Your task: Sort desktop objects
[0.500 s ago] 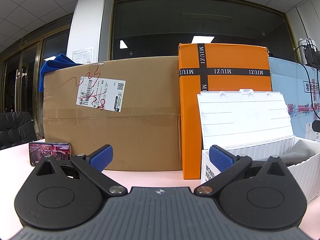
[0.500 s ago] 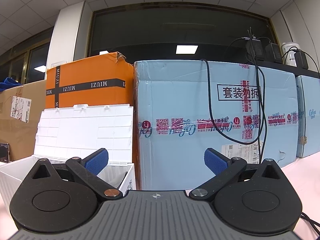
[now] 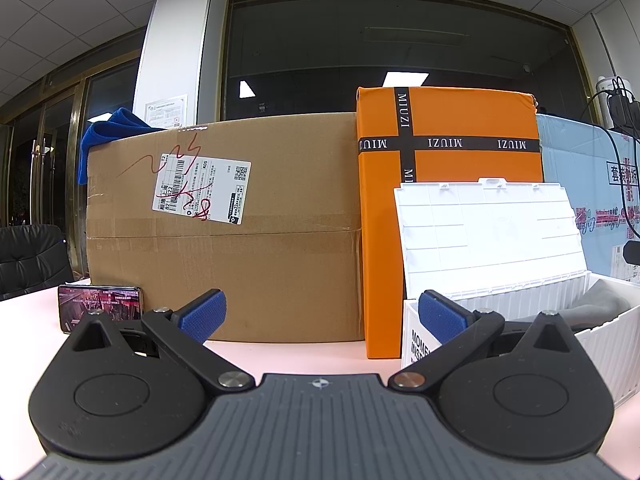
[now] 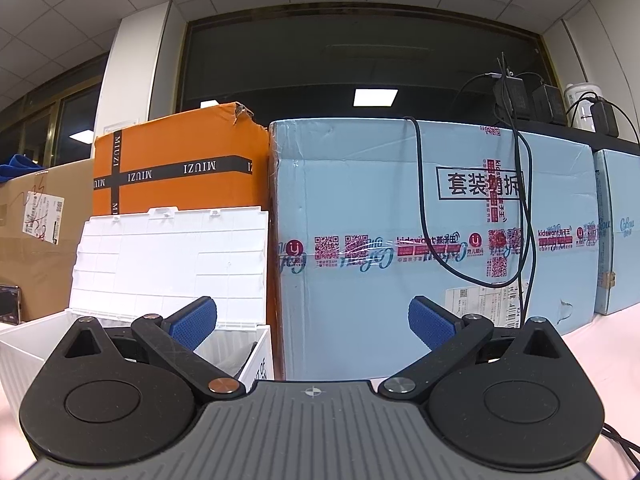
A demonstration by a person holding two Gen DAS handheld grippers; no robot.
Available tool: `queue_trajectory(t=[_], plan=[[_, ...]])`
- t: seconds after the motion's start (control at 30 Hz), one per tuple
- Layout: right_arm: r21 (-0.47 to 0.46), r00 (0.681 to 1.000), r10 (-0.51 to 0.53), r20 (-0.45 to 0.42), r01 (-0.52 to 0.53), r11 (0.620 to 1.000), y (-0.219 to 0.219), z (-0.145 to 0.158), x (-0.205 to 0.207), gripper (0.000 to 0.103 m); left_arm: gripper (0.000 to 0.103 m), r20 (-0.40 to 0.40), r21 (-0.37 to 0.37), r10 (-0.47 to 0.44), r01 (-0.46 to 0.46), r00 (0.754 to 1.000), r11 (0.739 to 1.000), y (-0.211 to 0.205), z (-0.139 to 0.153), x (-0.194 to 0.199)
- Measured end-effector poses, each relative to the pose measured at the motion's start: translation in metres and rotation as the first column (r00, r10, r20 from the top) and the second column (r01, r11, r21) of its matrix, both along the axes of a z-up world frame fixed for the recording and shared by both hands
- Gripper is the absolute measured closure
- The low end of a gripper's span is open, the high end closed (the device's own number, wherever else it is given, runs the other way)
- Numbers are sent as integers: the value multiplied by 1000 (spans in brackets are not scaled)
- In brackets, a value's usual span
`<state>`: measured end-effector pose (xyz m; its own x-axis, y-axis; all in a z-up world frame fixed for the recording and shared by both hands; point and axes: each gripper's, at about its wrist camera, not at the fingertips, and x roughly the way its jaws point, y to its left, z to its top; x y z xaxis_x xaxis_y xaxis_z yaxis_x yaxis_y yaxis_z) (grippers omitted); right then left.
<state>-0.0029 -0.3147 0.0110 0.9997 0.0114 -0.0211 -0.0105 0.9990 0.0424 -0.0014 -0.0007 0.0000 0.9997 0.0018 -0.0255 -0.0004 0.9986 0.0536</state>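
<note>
Left gripper (image 3: pixel 320 316): jaws spread wide, nothing between the blue pads (image 3: pixel 202 314), pointing level over the pink table (image 3: pixel 288 356). Right gripper (image 4: pixel 312 322): same, fully spread and empty, level.

Task's container: white bin (image 3: pixel 600 328), lid (image 3: pixel 488 232) swung up and leaning back against the orange box (image 3: pixel 448 128). It sits just ahead and right of the left gripper; in the right view the same bin (image 4: pixel 36 344) lies ahead and left, so the bin is between the two tools. Something grey (image 3: pixel 604 304) lies inside; cannot tell what. The rest of the interior is hidden by the near wall and gripper bodies.

Progress, judged: early or between items. Neither tool carries anything, the bin is open and ready. The only loose desktop object in sight is a phone (image 3: pixel 100 306), screen lit, propped against the brown carton (image 3: pixel 240 260) at far left, just beyond the left gripper's left finger. It may be the next candidate; not certain. Any other objects would lie below the cameras' view.

Surroundings: the carton, orange box and a blue carton (image 4: pixel 432 240) form a wall along the back of the table, touching side by side. Blue cloth (image 3: pixel 108 128) on the brown carton's top corner. Black cables (image 4: pixel 520 208) hang down the blue carton's face from chargers (image 4: pixel 532 100) above.

In the way: the raised lid narrows approach from the rear; the cables near the right gripper could snag.
</note>
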Motion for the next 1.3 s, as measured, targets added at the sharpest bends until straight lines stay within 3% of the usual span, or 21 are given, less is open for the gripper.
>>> queue_trajectory(t=[1.3], plan=[[3,1000,11,-12,-11,1000,0,0,2,0,0,1,-1,0,0,1000,1000,0,0,0]])
